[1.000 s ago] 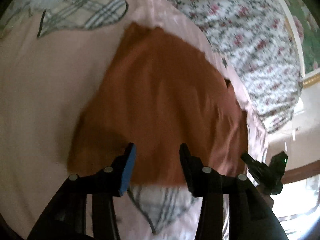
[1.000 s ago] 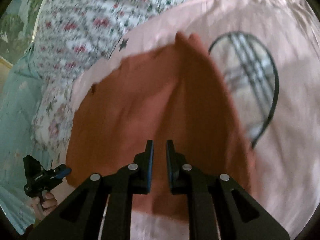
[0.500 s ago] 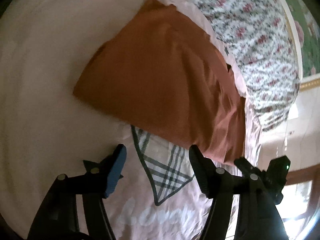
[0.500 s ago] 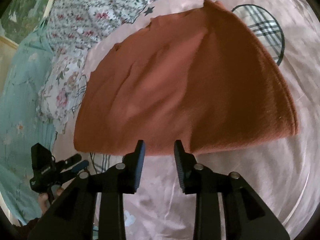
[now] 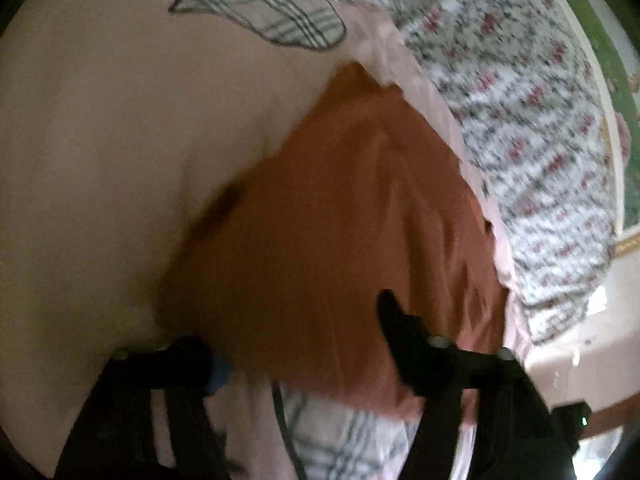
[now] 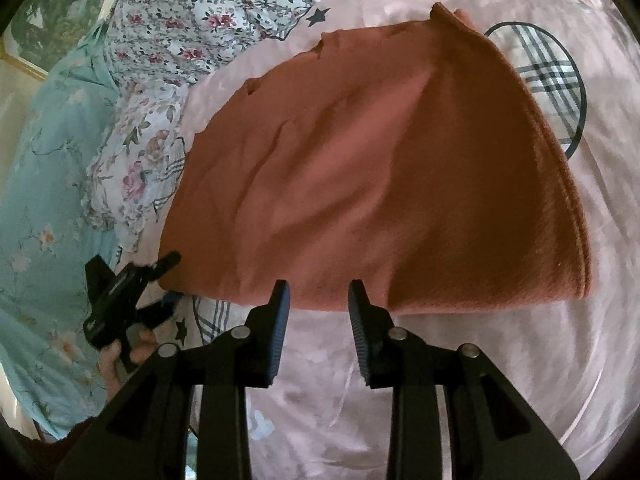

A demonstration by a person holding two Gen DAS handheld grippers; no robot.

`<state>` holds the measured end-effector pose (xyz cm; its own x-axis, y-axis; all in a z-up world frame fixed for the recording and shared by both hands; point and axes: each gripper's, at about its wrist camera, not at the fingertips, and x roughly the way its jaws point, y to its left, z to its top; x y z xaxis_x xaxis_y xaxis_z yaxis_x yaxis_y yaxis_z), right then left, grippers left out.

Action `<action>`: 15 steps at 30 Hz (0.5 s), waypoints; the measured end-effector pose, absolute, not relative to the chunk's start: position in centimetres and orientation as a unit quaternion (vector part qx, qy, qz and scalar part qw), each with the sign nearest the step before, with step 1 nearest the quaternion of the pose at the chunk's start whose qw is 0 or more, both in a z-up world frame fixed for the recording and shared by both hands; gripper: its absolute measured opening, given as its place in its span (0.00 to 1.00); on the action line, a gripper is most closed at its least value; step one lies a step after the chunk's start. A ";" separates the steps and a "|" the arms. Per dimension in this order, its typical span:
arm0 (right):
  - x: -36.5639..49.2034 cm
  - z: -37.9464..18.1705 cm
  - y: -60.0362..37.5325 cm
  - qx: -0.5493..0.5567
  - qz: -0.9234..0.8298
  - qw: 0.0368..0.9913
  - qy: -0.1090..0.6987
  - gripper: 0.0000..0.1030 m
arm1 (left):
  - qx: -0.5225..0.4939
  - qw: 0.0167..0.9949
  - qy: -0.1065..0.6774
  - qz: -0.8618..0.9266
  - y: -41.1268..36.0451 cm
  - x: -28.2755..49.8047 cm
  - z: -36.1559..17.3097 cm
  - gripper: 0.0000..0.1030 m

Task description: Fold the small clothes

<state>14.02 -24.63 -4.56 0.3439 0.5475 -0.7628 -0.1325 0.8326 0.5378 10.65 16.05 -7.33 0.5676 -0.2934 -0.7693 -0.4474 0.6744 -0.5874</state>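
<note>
Between the 2 parted, empty fingers of the right gripper [image 6: 318, 296] lies the near edge of the rust garment [image 6: 380, 168], spread on the pink sheet [image 6: 460, 344]. Left gripper [image 5: 308, 344] jaws have just been closing over that edge; grip unclear. Next: pinch, then fold.

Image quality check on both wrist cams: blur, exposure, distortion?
Left wrist: heavy motion blur, the rust-orange garment and the left claw are smeared, dim overall, blown-out highlights at lower right. Right wrist: sharp, evenly lit, garment weave and the right claw crisp. Both: strong fisheye bending with dark corner vignette.
</note>
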 end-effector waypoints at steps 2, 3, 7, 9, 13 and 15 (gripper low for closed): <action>14.4 -4.6 -25.1 0.199 0.213 0.795 0.532 0.31 | -0.397 0.789 0.465 0.051 16.8 11.8 -7.7 0.14; 14.6 -4.7 -25.5 0.203 0.212 0.795 0.531 0.31 | -0.410 0.785 0.462 0.051 17.5 12.3 -7.9 0.12; 15.5 -4.8 -27.1 0.218 0.208 0.794 0.528 0.31 | -0.378 0.806 0.452 0.055 17.0 12.7 -5.8 0.10; 15.8 -4.8 -27.9 0.225 0.204 0.795 0.525 0.31 | -0.348 0.824 0.445 0.052 15.7 12.8 -3.9 0.09; 16.9 -4.8 -29.5 0.233 0.198 0.797 0.521 0.31 | -0.290 0.855 0.430 0.011 11.9 13.9 0.1 0.09; 17.6 -4.8 -30.1 0.241 0.198 0.796 0.519 0.31 | -0.252 0.868 0.427 -0.022 8.9 14.9 2.0 0.08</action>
<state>17.58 -30.13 -4.77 0.3821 0.5659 -0.7306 -0.0657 0.8052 0.5894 14.90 8.89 1.96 0.6351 -0.2541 -0.7294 -0.1759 0.8719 -0.4569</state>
